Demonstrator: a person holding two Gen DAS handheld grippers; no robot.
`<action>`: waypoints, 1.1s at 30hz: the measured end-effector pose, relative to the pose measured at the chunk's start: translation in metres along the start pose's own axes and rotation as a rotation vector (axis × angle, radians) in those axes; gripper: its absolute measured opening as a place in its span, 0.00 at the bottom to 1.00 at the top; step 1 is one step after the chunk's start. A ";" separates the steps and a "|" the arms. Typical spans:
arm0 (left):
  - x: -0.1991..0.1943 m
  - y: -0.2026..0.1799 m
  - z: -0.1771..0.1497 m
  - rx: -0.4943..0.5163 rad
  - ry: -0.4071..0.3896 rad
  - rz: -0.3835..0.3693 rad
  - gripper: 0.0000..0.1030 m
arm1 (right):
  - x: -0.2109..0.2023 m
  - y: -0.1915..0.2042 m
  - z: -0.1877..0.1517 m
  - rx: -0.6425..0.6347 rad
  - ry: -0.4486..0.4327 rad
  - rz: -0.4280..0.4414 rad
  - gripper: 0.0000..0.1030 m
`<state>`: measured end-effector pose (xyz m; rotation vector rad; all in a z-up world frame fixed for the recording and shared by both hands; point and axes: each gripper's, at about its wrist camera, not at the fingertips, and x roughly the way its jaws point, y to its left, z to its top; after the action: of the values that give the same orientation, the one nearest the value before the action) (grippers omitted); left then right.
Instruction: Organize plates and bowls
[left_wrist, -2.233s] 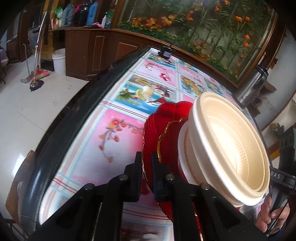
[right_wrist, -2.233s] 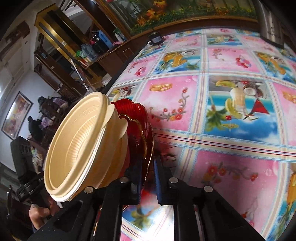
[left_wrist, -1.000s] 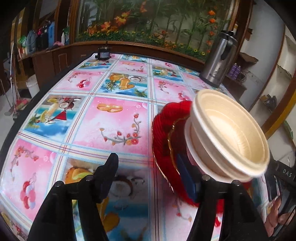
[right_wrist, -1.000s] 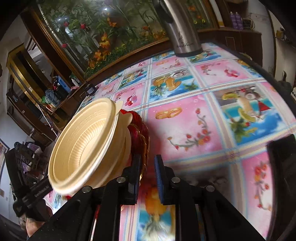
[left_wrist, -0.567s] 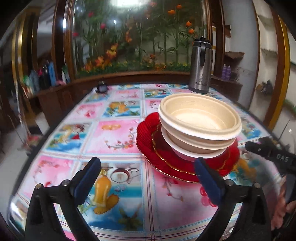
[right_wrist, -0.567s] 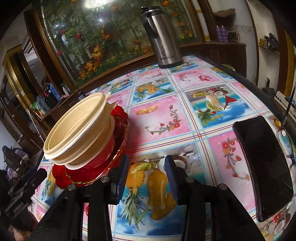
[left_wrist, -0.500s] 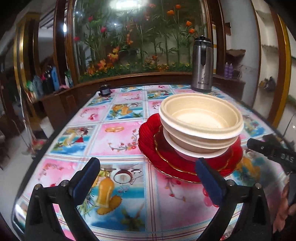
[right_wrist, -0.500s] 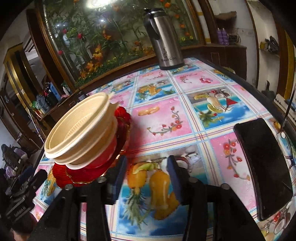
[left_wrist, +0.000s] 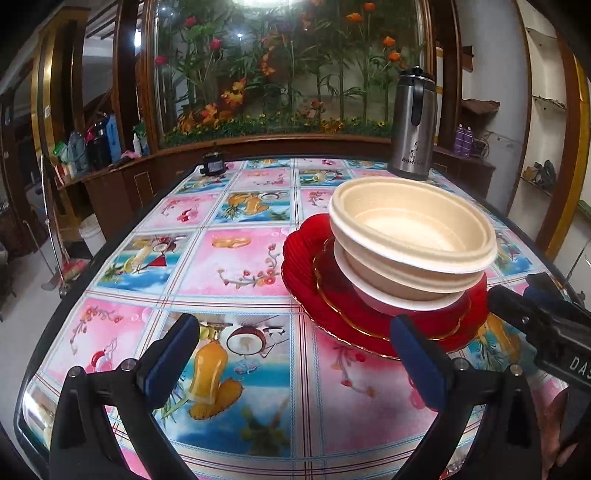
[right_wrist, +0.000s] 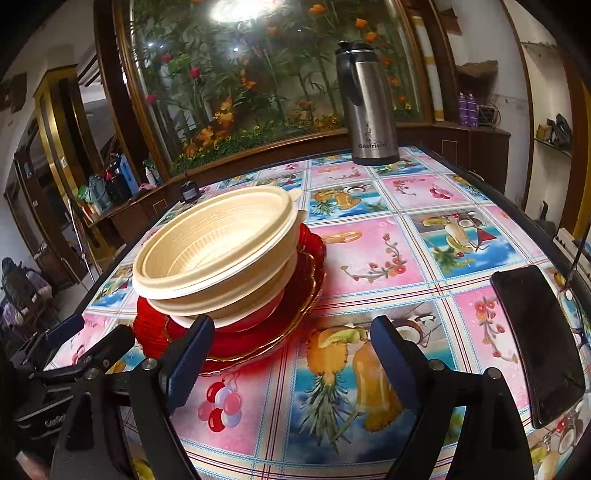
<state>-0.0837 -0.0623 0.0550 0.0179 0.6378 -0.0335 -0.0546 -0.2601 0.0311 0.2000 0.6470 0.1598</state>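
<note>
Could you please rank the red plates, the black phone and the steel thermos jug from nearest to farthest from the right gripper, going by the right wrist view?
From the right gripper:
1. Red plates, just past its left finger.
2. Black phone, flat at the table's right edge.
3. Steel thermos jug, upright at the far end.

Brand name "Bestrium", in pale letters low on steel flask (right_wrist: 371, 107) at far right of table (right_wrist: 369, 258). Letters "DAS", white, cut off at frame edge, on black gripper body (left_wrist: 554, 332) at near right in left wrist view.
</note>
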 end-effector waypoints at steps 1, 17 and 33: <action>0.000 0.000 0.000 -0.003 0.003 -0.001 0.99 | 0.000 0.001 0.000 -0.004 0.001 -0.001 0.88; 0.000 0.011 -0.002 -0.064 0.006 -0.041 0.99 | 0.001 -0.001 -0.001 0.009 0.008 0.026 0.89; -0.007 -0.002 0.000 0.014 0.016 -0.052 0.99 | 0.000 0.000 -0.001 0.018 0.012 0.035 0.90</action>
<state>-0.0896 -0.0646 0.0586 0.0154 0.6535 -0.0881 -0.0546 -0.2603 0.0303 0.2280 0.6577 0.1890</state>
